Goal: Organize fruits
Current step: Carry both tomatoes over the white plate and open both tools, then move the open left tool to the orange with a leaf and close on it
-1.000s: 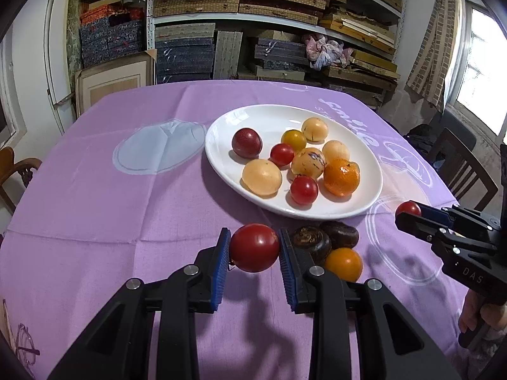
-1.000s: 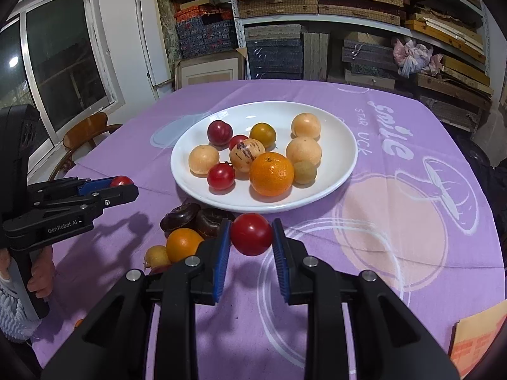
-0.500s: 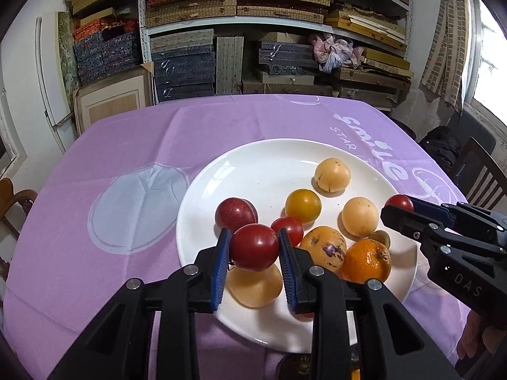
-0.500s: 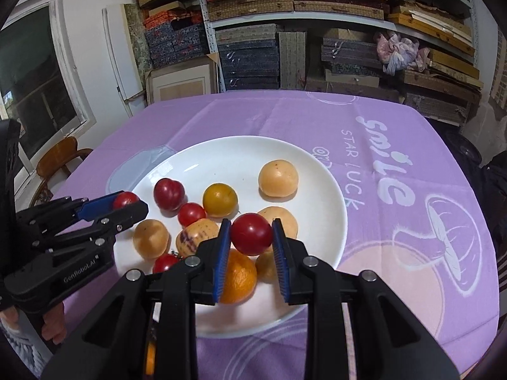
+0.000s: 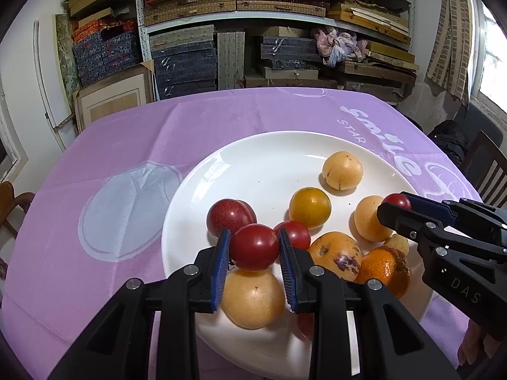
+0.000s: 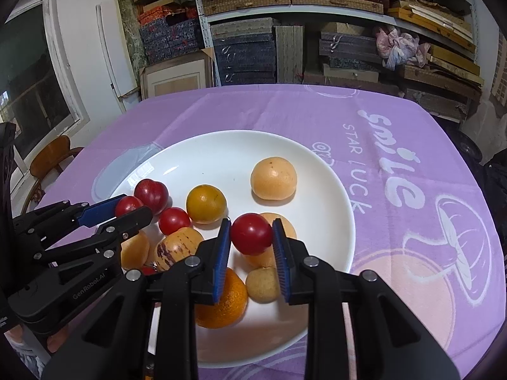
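Observation:
A white plate (image 5: 266,158) (image 6: 221,148) on the purple tablecloth holds several fruits: pale orange ones, a yellow one (image 5: 310,208), a dark red plum (image 5: 229,217), a small red tomato (image 5: 294,233) and an orange (image 5: 385,269). My left gripper (image 5: 254,251) is shut on a red tomato (image 5: 255,250) and holds it over the plate's near left part. My right gripper (image 6: 250,234) is shut on another red tomato (image 6: 251,233) over the plate's middle. Each gripper shows in the other's view, the left (image 6: 126,210) and the right (image 5: 394,205).
The purple tablecloth (image 5: 126,145) has white print at the right (image 6: 393,164). Shelves of stacked boxes (image 5: 221,31) stand behind the table. A wooden chair (image 6: 52,158) is at the left, another (image 5: 484,167) at the right.
Both grippers have moved forward from the table's near edge to above the plate, each still holding its red tomato. The loose fruits near the front edge have dropped out of view.

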A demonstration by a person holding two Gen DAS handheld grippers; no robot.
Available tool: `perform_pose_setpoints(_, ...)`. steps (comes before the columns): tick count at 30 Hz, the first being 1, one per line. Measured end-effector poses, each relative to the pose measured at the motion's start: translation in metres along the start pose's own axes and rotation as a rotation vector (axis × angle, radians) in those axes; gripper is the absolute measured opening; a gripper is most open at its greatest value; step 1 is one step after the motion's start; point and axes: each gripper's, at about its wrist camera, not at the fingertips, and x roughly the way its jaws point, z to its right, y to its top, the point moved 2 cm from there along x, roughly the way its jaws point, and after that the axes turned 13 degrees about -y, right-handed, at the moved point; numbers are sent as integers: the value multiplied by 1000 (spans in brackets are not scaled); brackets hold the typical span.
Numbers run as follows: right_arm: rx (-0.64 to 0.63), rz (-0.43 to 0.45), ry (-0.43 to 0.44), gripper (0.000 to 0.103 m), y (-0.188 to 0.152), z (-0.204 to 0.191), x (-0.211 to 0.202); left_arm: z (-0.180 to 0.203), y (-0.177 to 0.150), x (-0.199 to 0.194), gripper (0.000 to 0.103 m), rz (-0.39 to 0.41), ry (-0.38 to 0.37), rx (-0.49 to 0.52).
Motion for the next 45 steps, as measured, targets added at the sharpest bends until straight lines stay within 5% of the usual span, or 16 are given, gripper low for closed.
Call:
perform_pose_setpoints(7, 2, 16, -1, 32, -2, 2, -5, 1, -2, -5, 32, 19, 22, 4)
perform_pose_setpoints(11, 19, 46, 7, 36, 0, 6, -22, 0, 0, -16, 53, 48, 48, 7)
perform_pose_setpoints(17, 47, 126, 11, 49, -2, 19, -72, -14, 5, -54, 63, 84, 44, -39)
perform_pose_setpoints(21, 70, 191, -4, 73, -18, 32, -115, -21, -2, -98, 87, 125, 62, -50)
perform_pose_setpoints(23, 80, 216, -16, 85, -33, 37, -133, -20, -12, -118, 91, 136, 71, -48)
perform_pose_setpoints(25, 90, 229, -25, 92, -52, 41, -145, -19, -26, -135, 92, 131, 71, -35)
perform_pose_setpoints(32, 178, 191, -31, 97, -110, 61, -144, 4, -93, -168, 92, 65, 51, 24)
perform_pose_setpoints(45, 283, 137, 14, 99, -125, 86, -136, 73, -197, -185, 92, -73, -33, 150)
